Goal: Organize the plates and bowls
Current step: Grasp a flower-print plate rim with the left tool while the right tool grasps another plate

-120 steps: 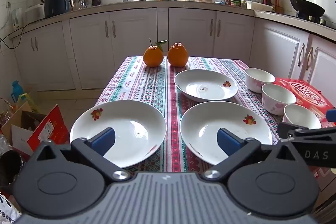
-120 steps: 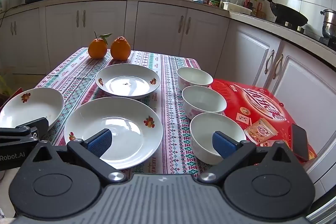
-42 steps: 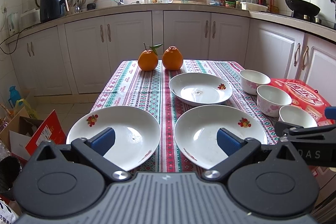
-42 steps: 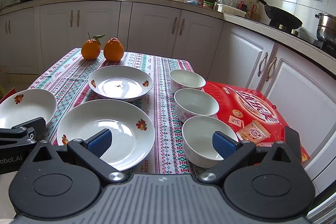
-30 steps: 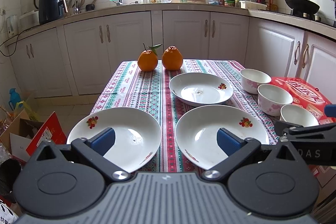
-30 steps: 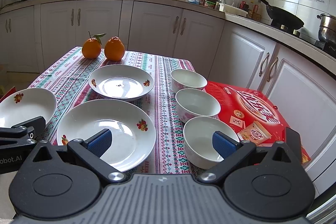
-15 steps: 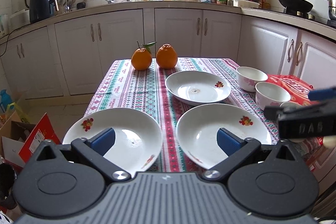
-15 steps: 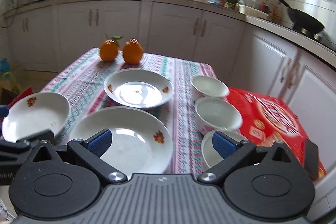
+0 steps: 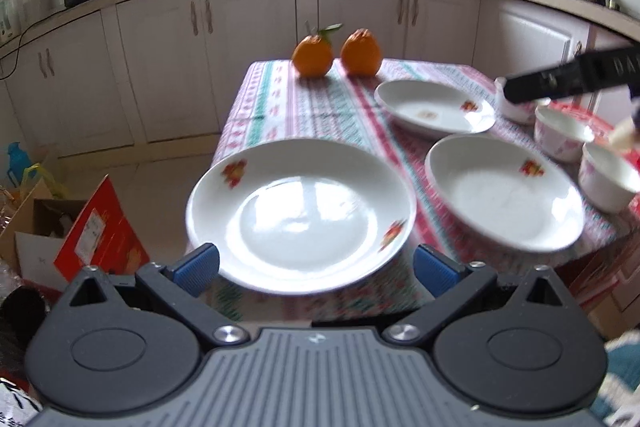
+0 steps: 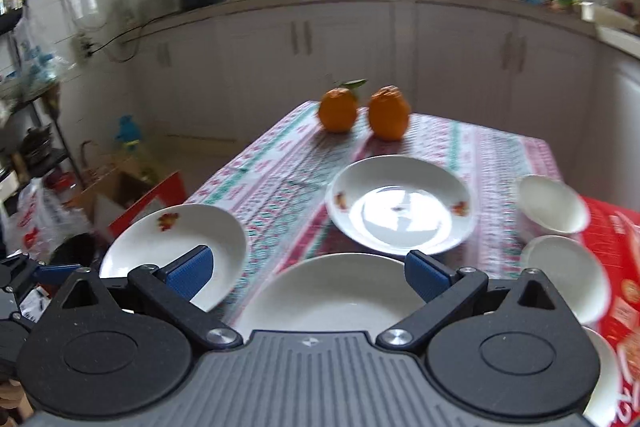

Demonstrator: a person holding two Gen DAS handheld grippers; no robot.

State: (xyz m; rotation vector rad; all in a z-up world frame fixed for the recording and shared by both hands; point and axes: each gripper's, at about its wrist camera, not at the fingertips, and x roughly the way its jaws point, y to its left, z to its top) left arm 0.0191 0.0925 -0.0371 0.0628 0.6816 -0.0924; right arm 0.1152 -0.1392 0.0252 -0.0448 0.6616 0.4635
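Plates and bowls are spread over a small kitchen table with a striped patterned cloth; none are stacked yet. Three white plates with small flower prints sit apart from one another. The near-left plate lies at the table's near left corner, its near rim seeming to overhang the edge. The near-right plate lies beside it, across a strip of cloth. The far plate sits behind the near-right one. Three white bowls form a row along the right side, next to a red box. Two oranges stand at the far end.

The left gripper has its blue-padded fingers spread wide, empty. The near-left plate lies straight ahead of it, its near rim falling between the two pads and level with them. A round plate has no long axis, so any approach onto the rim serves.

The right gripper is also wide open and empty. It faces across the near-right plate toward the far plate, turned away from the bowls at its right.

The left gripper is clearly nearer the near-left plate, so that plate looks like its first pick, probably by closing over the near rim. Both views are motion-blurred.
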